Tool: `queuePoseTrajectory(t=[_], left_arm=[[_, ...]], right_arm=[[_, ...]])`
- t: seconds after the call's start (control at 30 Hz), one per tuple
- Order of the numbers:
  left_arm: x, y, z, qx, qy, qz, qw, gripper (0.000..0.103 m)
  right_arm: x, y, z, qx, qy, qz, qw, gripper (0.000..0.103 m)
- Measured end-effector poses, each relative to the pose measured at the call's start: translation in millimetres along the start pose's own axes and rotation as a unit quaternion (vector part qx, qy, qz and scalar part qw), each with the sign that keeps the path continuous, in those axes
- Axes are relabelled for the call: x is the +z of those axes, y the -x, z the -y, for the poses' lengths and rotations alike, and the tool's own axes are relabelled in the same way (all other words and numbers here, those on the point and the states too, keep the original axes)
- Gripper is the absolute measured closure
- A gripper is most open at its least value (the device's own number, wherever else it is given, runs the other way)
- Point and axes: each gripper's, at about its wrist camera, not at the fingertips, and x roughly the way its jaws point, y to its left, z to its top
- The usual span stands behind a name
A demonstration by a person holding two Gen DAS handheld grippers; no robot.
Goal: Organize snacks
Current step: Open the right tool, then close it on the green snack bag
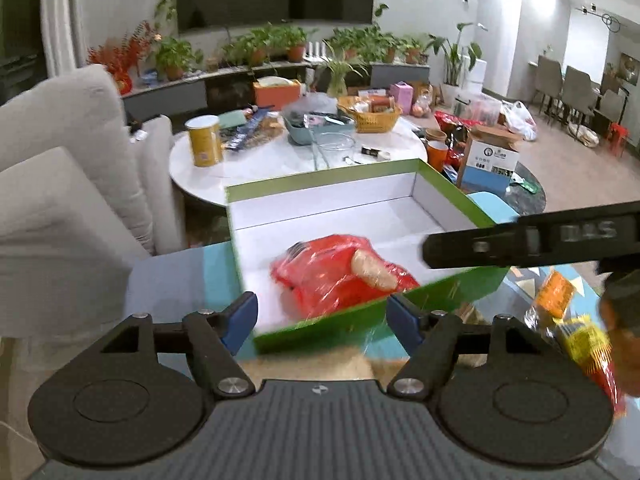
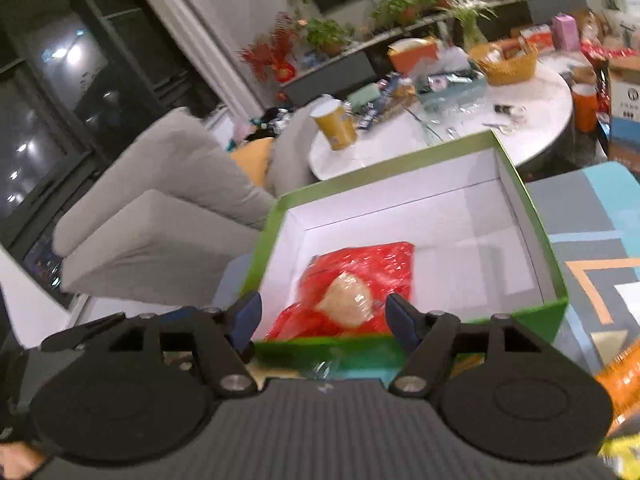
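A green box [image 1: 352,322] with a white inside sits on a patterned table. A red snack packet [image 1: 336,276] with a tan biscuit showing lies inside it, near the front wall. My left gripper [image 1: 322,318] is open and empty, just in front of the box's near wall. The right gripper's black body [image 1: 532,240] reaches in from the right above the box. In the right wrist view the box [image 2: 516,320] and the red packet [image 2: 360,280] lie straight ahead. My right gripper [image 2: 322,318] is open and empty, at the near wall above the packet.
More snack packets, orange and yellow-red [image 1: 576,320], lie on the table right of the box, and an orange one [image 2: 620,380] shows in the right wrist view. A grey sofa [image 1: 60,200] stands left. A white round table [image 1: 260,160] with a yellow can, baskets and clutter stands behind.
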Motion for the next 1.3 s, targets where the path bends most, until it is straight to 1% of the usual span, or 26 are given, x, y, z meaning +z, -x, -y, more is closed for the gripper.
queuePoseTrajectory(t=[0.1,0.23,0.3,0.37,0.43,0.5,0.57,0.6,0.63,0.7,0.73,0.77,0.8,0.83,0.93,1.0,1.03,1.07,1.1,1.2,1.23,1.3], left_arm=[[-20,20,-7,0.007,0.012,0.006,0.9999,0.03],[-50,32,-19,0.007,0.043,-0.008,0.999,0.03],[-65,33,-26,0.005,0.063,-0.019,0.9978,0.029],[-77,36,-33,-0.006,0.091,-0.013,0.9957,0.028],[-87,38,-41,-0.013,0.124,-0.015,0.992,0.028],[-95,38,-49,-0.031,0.155,-0.02,0.9872,0.028],[-104,40,-54,-0.061,0.182,-0.026,0.9811,0.028],[-108,41,-54,-0.071,0.19,-0.025,0.9789,0.028],[-112,41,-53,-0.085,0.197,-0.026,0.9763,0.027],[-118,41,-50,-0.115,0.204,-0.037,0.9715,0.028],[-121,40,-47,-0.123,0.204,-0.042,0.9702,0.028],[-123,40,-43,-0.132,0.2,-0.047,0.9699,0.029],[-125,42,-36,-0.138,0.187,-0.05,0.9714,0.029],[-127,45,-30,-0.143,0.172,-0.049,0.9734,0.029],[-134,55,-6,-0.167,0.118,-0.06,0.977,0.029],[-137,63,8,-0.171,0.088,-0.062,0.9793,0.029],[-139,68,15,-0.165,0.074,-0.058,0.9818,0.029],[-140,73,20,-0.157,0.063,-0.054,0.9841,0.029],[-141,78,24,-0.149,0.05,-0.05,0.9864,0.029],[-142,84,29,-0.125,0.021,-0.038,0.9912,0.026],[-143,84,31,-0.116,0.015,-0.039,0.9923,0.026],[-142,78,31,-0.103,0.018,-0.049,0.9934,0.026]], right_arm=[[-15,6,-15,0.006,0.033,-0.015,0.999,0.047],[-43,-2,-34,0.006,0.064,-0.06,0.996,0.047],[-56,-6,-43,-0.001,0.082,-0.074,0.994,0.047],[-63,-12,-51,-0.009,0.091,-0.08,0.993,0.047],[-66,-18,-54,-0.007,0.087,-0.088,0.992,0.047],[-67,-23,-55,0.0,0.076,-0.101,0.992,0.047],[-71,-20,-54,0.01,0.062,-0.112,0.992,0.051],[-75,-17,-55,0.008,0.061,-0.113,0.992,0.052],[-78,-14,-55,0.005,0.066,-0.11,0.992,0.055],[-86,-4,-53,0.006,0.071,-0.111,0.991,0.057],[-90,1,-51,0.007,0.067,-0.113,0.991,0.059],[-94,6,-49,0.006,0.066,-0.113,0.991,0.061],[-100,13,-48,0.008,0.066,-0.114,0.991,0.066],[-105,19,-45,0.009,0.062,-0.117,0.991,0.068],[-124,41,-34,0.007,0.051,-0.118,0.992,0.068],[-132,58,-23,-0.005,0.037,-0.109,0.993,0.068],[-134,66,-19,-0.009,0.032,-0.101,0.994,0.066],[-137,72,-15,-0.016,0.03,-0.095,0.995,0.062],[-138,78,-11,-0.025,0.024,-0.087,0.996,0.05],[-140,82,-3,-0.029,0.001,-0.07,0.997,0.046],[-140,79,-3,-0.027,-0.009,-0.071,0.997,0.046],[-141,69,-3,-0.015,-0.021,-0.079,0.997,0.046]])
